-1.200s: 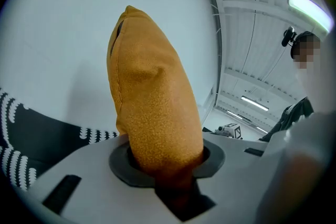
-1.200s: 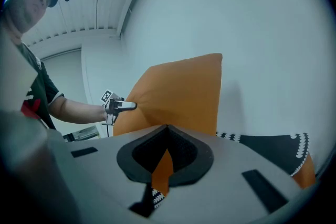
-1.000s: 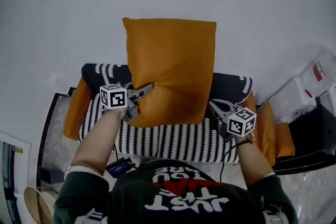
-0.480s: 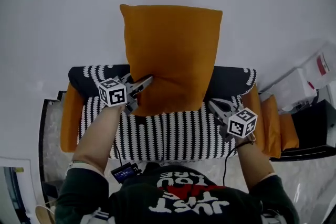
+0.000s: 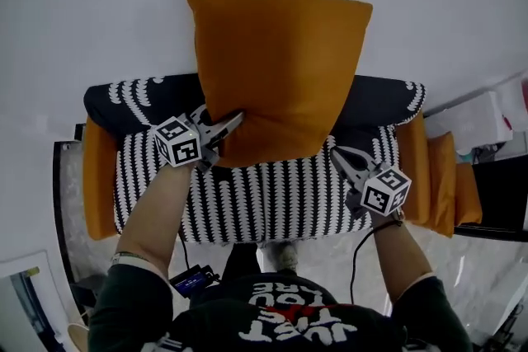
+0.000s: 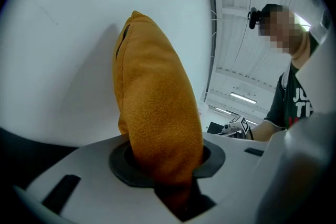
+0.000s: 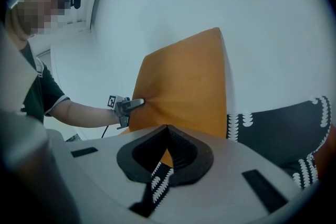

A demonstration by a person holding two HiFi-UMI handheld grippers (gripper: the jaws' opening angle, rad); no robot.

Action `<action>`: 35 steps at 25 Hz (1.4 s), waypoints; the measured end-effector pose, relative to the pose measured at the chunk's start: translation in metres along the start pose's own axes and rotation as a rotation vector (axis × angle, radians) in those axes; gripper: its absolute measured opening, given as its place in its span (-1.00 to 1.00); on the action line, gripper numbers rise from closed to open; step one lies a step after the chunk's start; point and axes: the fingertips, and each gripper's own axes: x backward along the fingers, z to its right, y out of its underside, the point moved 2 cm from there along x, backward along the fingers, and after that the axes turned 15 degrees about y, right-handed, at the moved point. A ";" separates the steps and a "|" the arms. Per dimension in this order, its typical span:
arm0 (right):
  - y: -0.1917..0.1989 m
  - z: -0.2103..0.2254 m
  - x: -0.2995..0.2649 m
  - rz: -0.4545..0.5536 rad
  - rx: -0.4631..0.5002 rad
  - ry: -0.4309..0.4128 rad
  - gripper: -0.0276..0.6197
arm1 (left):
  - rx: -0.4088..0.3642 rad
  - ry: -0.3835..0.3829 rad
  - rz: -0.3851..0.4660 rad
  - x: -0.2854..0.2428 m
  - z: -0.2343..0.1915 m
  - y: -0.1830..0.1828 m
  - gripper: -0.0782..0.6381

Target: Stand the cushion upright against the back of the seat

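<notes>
Cushion: plump, square, fuzzy orange fabric; upright.

Orange cushion, black-and-white patterned seat

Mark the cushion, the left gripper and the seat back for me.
cushion (image 5: 280, 70), head view, middle of its orange face.
left gripper (image 5: 233, 121), head view, between its fingertips.
seat back (image 5: 124, 97), head view, patterned top, left part.

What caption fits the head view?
Left gripper holds a square orange fabric cushion upright over a black-and-white patterned seat.
</notes>
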 end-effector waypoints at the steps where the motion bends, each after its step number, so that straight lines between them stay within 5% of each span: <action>1: 0.005 0.003 -0.009 -0.008 -0.005 0.003 -0.84 | 0.000 0.003 0.002 0.001 -0.007 0.008 -0.39; 21: 0.124 0.015 -0.085 -0.191 -0.119 0.001 -0.84 | 0.066 -0.043 0.002 0.033 -0.084 0.140 -0.35; 29: 0.150 0.018 -0.091 -0.244 -0.134 -0.008 -0.84 | 0.162 -0.197 -0.059 0.049 -0.128 0.204 -0.25; 35: 0.154 0.009 -0.094 -0.262 -0.135 -0.021 -0.84 | 0.220 -0.330 -0.149 0.066 -0.152 0.223 0.16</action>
